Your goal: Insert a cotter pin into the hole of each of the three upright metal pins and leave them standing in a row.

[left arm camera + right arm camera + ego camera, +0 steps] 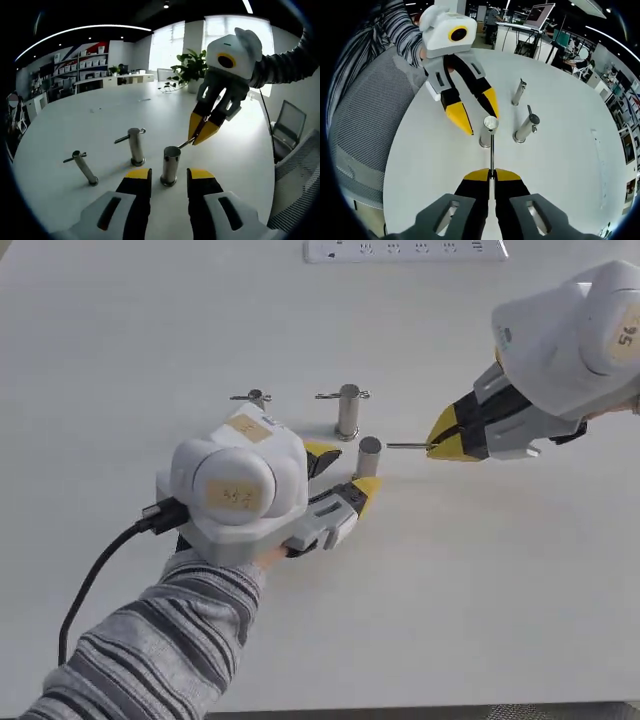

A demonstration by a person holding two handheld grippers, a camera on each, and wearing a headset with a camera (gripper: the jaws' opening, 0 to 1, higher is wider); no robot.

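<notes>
Three upright metal pins stand on the white table. The far left pin (pixel 257 398) (pixel 84 167) and the middle pin (pixel 348 410) (pixel 135 146) each carry a cotter pin through the top. The nearest pin (pixel 369 455) (pixel 170 165) (pixel 488 131) has none. My left gripper (pixel 345 470) (pixel 169 175) is open, its yellow-tipped jaws on either side of this pin with small gaps. My right gripper (pixel 440 445) (pixel 491 174) is shut on a thin cotter pin (pixel 405 446) (pixel 491 152), which points at the nearest pin's top, its tip just beside it.
A white power strip (pixel 405 250) lies at the table's far edge. A black cable (pixel 95 570) trails from the left gripper toward the near edge. A potted plant (pixel 192 67) and office chairs stand beyond the table.
</notes>
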